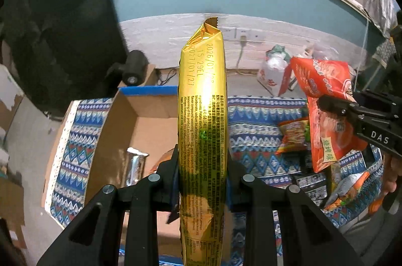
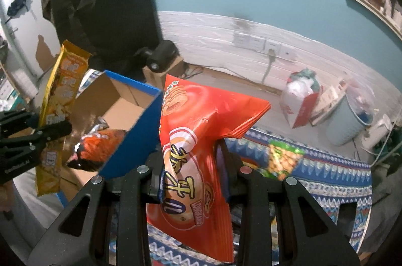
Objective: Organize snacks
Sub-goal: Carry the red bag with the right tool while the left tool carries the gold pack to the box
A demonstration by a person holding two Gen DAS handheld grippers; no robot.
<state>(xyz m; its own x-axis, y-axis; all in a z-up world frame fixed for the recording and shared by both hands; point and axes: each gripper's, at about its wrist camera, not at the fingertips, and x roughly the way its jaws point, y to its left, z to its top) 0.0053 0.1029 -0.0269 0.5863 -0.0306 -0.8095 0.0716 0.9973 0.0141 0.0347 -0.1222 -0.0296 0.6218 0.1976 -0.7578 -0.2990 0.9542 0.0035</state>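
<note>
We're gripping a gold snack pack [image 1: 203, 120] upright in the left tool [image 1: 202, 174] & an orange chip bag [image 2: 198, 148] in the right tool [image 2: 194, 170], both lifted off the table [image 1: 253, 122] beside the cardboard box [image 1: 140, 115], prob. so they can drop in w/ the other snacks.

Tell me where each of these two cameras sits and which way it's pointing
Left wrist: rides the left gripper, looking along its fingers, shut on the gold packet, over the cardboard box; right gripper at right.
Right wrist: rides the right gripper, shut on the red chip bag; left gripper at left.
Shared: box, both snacks, patterned cloth.
</note>
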